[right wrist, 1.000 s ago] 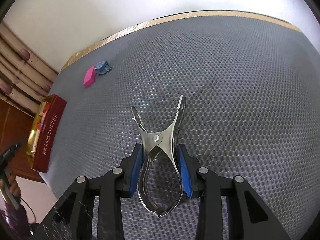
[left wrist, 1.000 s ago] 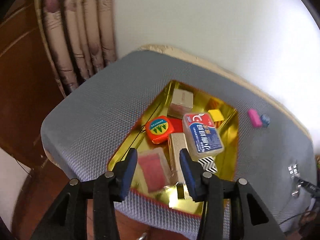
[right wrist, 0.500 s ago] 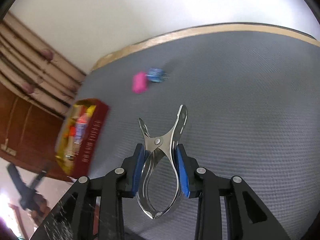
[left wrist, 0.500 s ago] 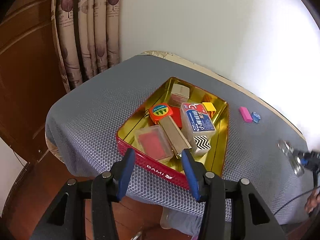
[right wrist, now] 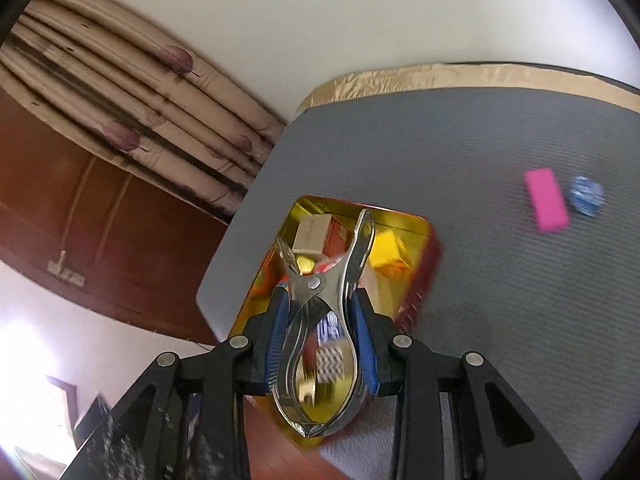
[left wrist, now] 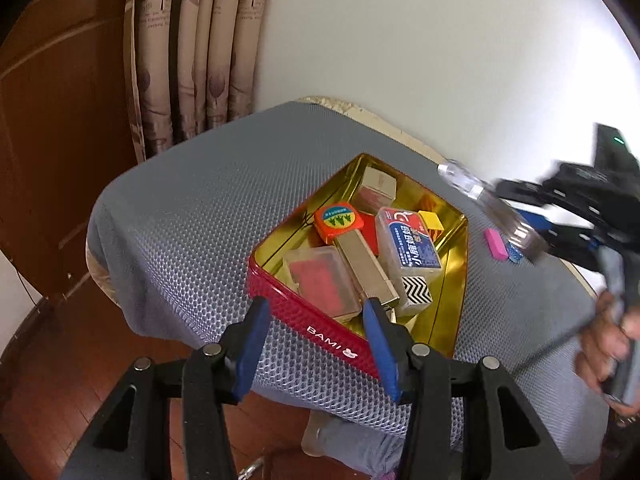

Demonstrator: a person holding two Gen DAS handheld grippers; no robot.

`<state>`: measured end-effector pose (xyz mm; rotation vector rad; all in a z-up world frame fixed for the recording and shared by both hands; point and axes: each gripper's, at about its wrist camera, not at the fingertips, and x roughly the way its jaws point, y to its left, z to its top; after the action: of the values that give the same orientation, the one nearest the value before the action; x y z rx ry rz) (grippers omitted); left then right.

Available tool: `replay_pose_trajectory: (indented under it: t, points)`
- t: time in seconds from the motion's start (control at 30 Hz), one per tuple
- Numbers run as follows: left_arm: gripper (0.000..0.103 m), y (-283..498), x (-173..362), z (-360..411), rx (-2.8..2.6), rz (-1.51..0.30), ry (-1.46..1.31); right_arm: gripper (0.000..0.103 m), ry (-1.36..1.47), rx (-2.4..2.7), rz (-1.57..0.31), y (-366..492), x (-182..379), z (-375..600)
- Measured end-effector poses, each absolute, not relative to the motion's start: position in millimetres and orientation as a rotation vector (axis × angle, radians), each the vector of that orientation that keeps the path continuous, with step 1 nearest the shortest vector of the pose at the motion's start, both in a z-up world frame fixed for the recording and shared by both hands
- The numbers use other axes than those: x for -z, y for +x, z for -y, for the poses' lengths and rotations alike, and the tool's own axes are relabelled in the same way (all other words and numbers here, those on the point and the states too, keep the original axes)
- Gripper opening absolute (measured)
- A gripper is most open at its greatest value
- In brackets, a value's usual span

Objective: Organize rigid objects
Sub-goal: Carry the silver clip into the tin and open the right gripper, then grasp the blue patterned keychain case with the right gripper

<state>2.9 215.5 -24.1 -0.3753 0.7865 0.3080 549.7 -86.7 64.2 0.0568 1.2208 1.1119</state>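
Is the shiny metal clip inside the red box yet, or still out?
Still out. The metal clip is squeezed between the right tongs, held in the air above the red tin, not resting among the things inside.

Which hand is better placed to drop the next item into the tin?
Right. The right gripper is shut on the metal clip, over the red tin. The left gripper is open, empty, at the tin's near edge.

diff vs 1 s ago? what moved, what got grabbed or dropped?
The right gripper, shut on the shiny metal spring clamp, carried it from the bare grey mat to above the gold-lined red tin. The left gripper backed off the tin, jaws open, empty. Pink eraser and tin contents unchanged.
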Motion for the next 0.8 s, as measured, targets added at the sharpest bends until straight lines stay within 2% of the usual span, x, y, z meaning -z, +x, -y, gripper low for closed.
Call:
replay_pose_trajectory:
  t: [0.3, 0.5, 0.57, 0.63, 0.67, 0.7, 0.8]
  points:
    - [0.049, 3.6, 25.2, -221.9, -0.322, -0.778, -0.381, 0.031, 0.04, -1.011, -1.255, 562.4, -24.4, 44.5]
    - [0.05, 8.2, 31.9, -220.2, -0.311, -0.825, -0.377, 0.031, 0.017, -1.036, -1.235, 555.7, -25.8, 42.0]
    - [0.049, 6.6, 31.3, -220.8, -0.322, -0.82, -0.375, 0.032, 0.022, -1.039, -1.172, 555.7, -35.2, 52.6]
    - [0.05, 4.4, 29.9, -222.1, -0.326, -0.811, -0.381, 0.044, 0.027, -1.01, -1.079, 557.0, -46.7, 81.0]
    - [0.05, 3.8, 29.8, -223.0, -0.325, -0.809, -0.386, 0.061, 0.024, -0.987, -1.047, 559.5, -48.3, 96.5]
    - [0.051, 3.8, 30.3, -223.2, -0.322, -0.812, -0.389, 0.072, 0.016, -0.957, -1.022, 563.6, -47.0, 115.0]
    - [0.051, 5.6, 32.6, -221.5, -0.308, -0.83, -0.388, 0.072, -0.048, -0.825, -0.955, 582.4, -36.5, 165.4]
